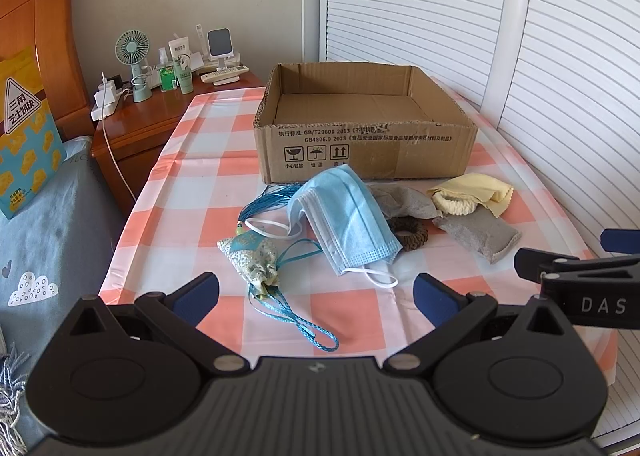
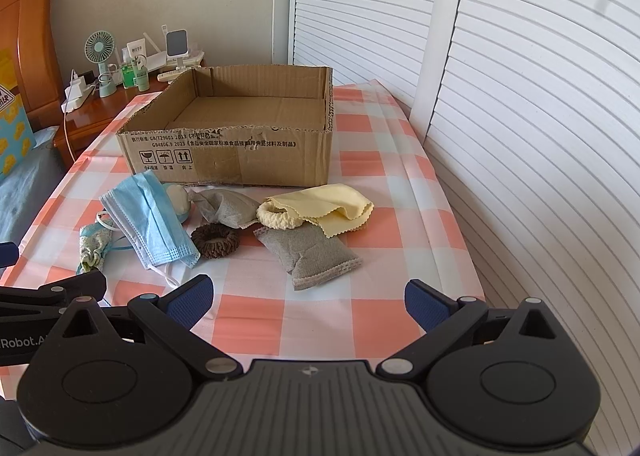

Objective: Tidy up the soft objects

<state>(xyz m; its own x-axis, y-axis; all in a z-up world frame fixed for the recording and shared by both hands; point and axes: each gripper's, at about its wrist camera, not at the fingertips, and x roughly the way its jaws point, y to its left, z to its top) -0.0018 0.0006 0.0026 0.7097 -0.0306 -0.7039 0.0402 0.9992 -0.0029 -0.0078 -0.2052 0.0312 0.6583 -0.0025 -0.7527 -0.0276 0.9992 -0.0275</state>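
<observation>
Heaped on the pink-and-white checked tablecloth (image 2: 248, 316), just in front of the open brown cardboard box (image 2: 240, 160): a pleated light-blue face mask (image 1: 348, 216) with white ear loops, a small floral fabric sachet (image 1: 250, 256) on a blue braided cord, a dark brown knitted hair tie (image 2: 215, 241), a cream ribbed hair tie (image 2: 276, 216), a pale yellow cleaning cloth (image 2: 332, 204) with pinked edges, and two grey non-woven pouches, one near (image 2: 316, 256), one farther back (image 2: 228, 204). Partly hidden behind the mask in the right wrist view, a small pale blue rounded thing, not identifiable. All loose and overlapping, none yet inside the box, which shows a bare bottom; likely the intended container, so judged at the very start.

Left gripper (image 1: 316, 300) spread wide, empty, aimed at the sachet and mask. Right gripper (image 2: 308, 302) likewise wide apart, holding nothing, facing the near grey pouch. Both hovering short of the pile, probably opened ready for a first pick.

Beyond: wooden nightstand (image 1: 148, 116) with a green desk fan (image 1: 134, 56), white louvred doors (image 2: 520, 96) to the right.
</observation>
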